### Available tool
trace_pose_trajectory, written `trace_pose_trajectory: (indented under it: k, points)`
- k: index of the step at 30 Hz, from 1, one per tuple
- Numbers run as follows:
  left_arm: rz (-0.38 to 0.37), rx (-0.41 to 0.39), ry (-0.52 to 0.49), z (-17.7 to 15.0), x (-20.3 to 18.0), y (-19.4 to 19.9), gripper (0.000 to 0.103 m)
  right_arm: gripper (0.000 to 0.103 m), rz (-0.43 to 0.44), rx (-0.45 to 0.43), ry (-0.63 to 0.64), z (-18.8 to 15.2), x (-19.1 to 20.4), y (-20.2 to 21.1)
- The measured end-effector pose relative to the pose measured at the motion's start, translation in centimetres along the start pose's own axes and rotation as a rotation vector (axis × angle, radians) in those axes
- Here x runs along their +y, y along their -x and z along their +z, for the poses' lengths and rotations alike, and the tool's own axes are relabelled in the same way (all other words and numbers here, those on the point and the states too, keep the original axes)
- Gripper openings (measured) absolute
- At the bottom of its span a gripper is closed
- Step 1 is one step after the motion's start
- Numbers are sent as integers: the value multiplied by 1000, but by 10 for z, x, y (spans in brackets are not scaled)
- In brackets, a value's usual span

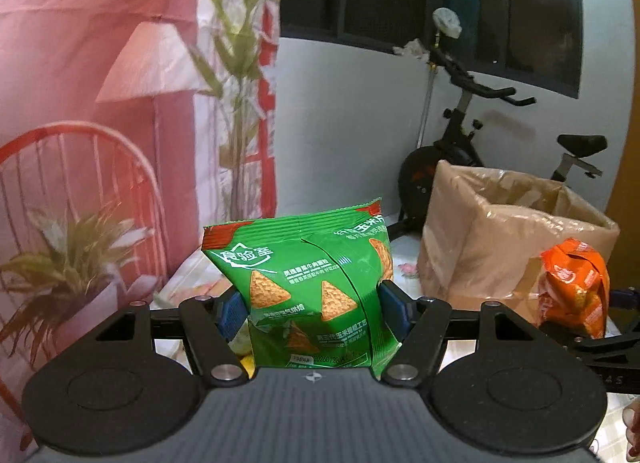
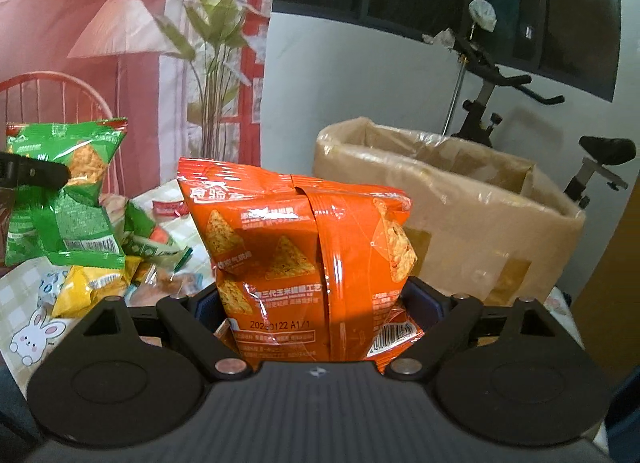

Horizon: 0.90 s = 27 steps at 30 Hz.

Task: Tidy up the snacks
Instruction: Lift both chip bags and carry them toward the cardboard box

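My left gripper (image 1: pixel 312 309) is shut on a green chip bag (image 1: pixel 308 283) and holds it upright above the table; the bag also shows at the left of the right wrist view (image 2: pixel 64 191). My right gripper (image 2: pixel 320 303) is shut on an orange chip bag (image 2: pixel 300 255), which also shows at the right of the left wrist view (image 1: pixel 574 287). An open cardboard box (image 2: pixel 460 215) lined with plastic stands just behind and to the right of both bags; it also shows in the left wrist view (image 1: pixel 500 239).
Several small snack packets (image 2: pixel 120 275) lie in a heap on the checked tablecloth (image 2: pixel 24 295) at the left. An exercise bike (image 1: pixel 472 135) stands behind the box by the wall. A printed pink backdrop (image 1: pixel 100 103) hangs at the left.
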<state>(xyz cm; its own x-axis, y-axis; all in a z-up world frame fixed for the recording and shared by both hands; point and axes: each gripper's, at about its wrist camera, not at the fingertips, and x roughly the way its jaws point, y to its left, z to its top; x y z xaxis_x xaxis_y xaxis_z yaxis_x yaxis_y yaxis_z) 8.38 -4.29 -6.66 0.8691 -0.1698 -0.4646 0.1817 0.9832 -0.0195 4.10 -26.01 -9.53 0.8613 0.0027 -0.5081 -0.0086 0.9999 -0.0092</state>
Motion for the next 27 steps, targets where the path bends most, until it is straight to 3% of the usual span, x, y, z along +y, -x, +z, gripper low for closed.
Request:
trace_pose_trajectory:
  k: [15,27]
  points:
    - [-154,-28,-84,36,-33,-19,71,91,-74,-63,-41,37,-16,1]
    - [-164,-50,-51,62,-83,-45,71,91,-68,-76,-38,44,-84,2]
